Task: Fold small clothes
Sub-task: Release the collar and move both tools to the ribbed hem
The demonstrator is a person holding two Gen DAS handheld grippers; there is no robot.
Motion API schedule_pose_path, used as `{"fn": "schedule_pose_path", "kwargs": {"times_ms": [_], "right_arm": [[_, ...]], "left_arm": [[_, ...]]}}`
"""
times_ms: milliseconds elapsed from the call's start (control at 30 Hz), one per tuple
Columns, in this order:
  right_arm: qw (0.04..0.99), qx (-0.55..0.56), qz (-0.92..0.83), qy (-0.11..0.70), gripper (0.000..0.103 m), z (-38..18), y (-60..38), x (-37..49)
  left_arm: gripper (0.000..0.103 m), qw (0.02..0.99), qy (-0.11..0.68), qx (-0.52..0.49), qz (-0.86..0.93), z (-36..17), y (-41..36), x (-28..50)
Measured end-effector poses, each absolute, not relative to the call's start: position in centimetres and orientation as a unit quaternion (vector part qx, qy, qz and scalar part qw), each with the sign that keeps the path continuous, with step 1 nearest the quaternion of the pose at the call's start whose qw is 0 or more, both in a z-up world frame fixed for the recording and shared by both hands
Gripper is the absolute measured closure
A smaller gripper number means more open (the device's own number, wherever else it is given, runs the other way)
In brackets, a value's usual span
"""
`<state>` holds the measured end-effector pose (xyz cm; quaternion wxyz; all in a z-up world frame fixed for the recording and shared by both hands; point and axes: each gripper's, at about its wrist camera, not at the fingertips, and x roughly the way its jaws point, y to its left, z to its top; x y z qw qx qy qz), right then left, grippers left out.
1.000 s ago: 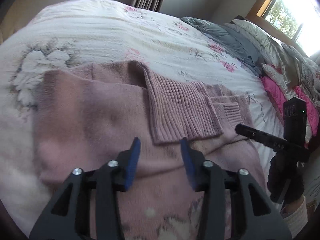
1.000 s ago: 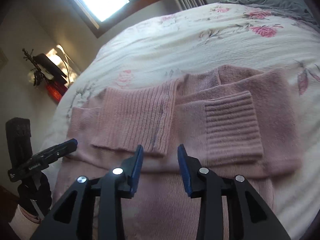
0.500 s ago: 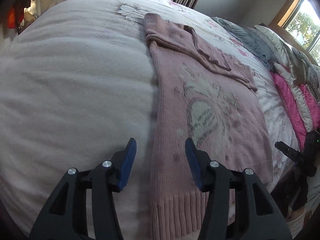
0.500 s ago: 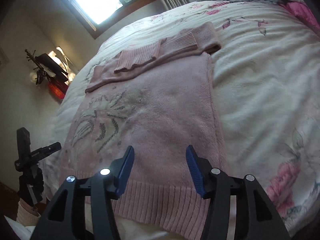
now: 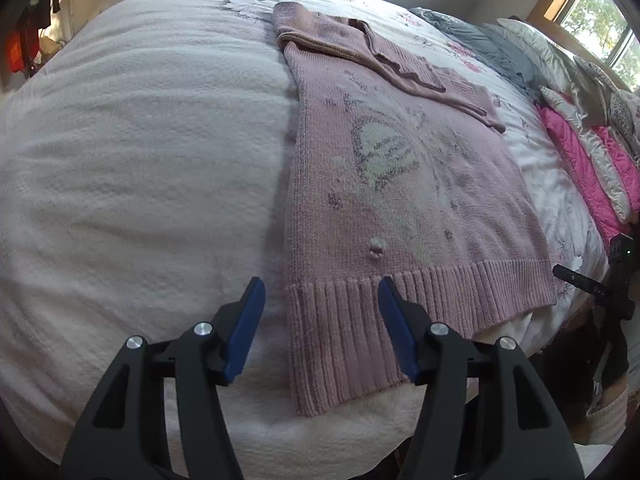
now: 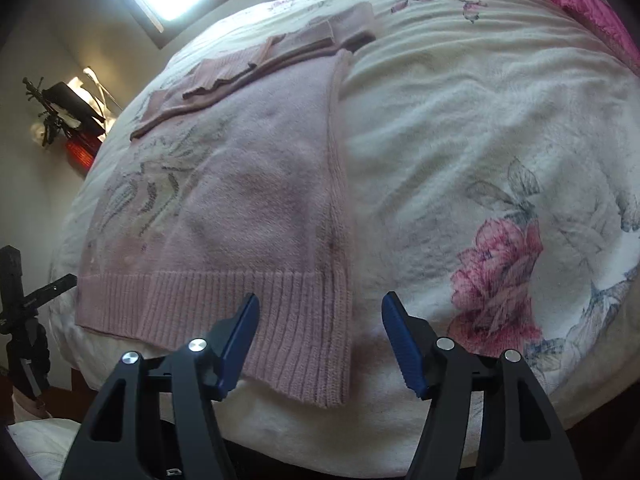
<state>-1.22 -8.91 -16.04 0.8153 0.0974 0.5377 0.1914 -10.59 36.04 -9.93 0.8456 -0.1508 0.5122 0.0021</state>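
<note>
A pink knitted sweater [image 5: 400,168] with a pale pattern lies flat on the bed, its sleeves folded across the far end. Its ribbed hem [image 5: 360,320] hangs over the near bed edge. My left gripper [image 5: 320,304] is open, its blue pads straddling the hem's left corner just above the fabric. In the right wrist view the same sweater [image 6: 240,184] fills the left half, and my right gripper [image 6: 320,320] is open around the hem's right corner [image 6: 320,320]. Neither gripper holds anything.
The bed carries a white floral blanket [image 6: 480,140]. Pink quilting [image 5: 580,160] and grey bedding [image 5: 500,56] are piled at the right of the left wrist view. The other gripper [image 5: 600,284] shows at the right edge. A lamp and red object [image 6: 76,148] stand by the wall.
Both grippers pulled back from the folded sleeves down to the sweater's hem at the near bed edge, and their jaws opened wider over the two hem corners.
</note>
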Motion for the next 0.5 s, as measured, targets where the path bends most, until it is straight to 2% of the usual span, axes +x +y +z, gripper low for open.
{"fn": "schedule_pose_path", "kwargs": {"times_ms": [300, 400, 500], "right_arm": [[0.782, 0.15, 0.232, 0.559, 0.039, -18.6, -9.3, -1.5], [0.772, 0.16, 0.253, 0.561, 0.048, -18.8, -8.9, -1.5], [0.772, 0.147, 0.257, 0.563, 0.048, -18.8, -8.4, -1.7]], "left_arm": [[0.045, 0.827, 0.525, -0.199, -0.026, -12.1, 36.4, -11.6], [0.045, 0.819, 0.529, -0.219, -0.048, -12.4, 36.2, -11.6], [0.046, 0.817, 0.535, -0.209, -0.05, -12.6, 35.6, -11.7]]}}
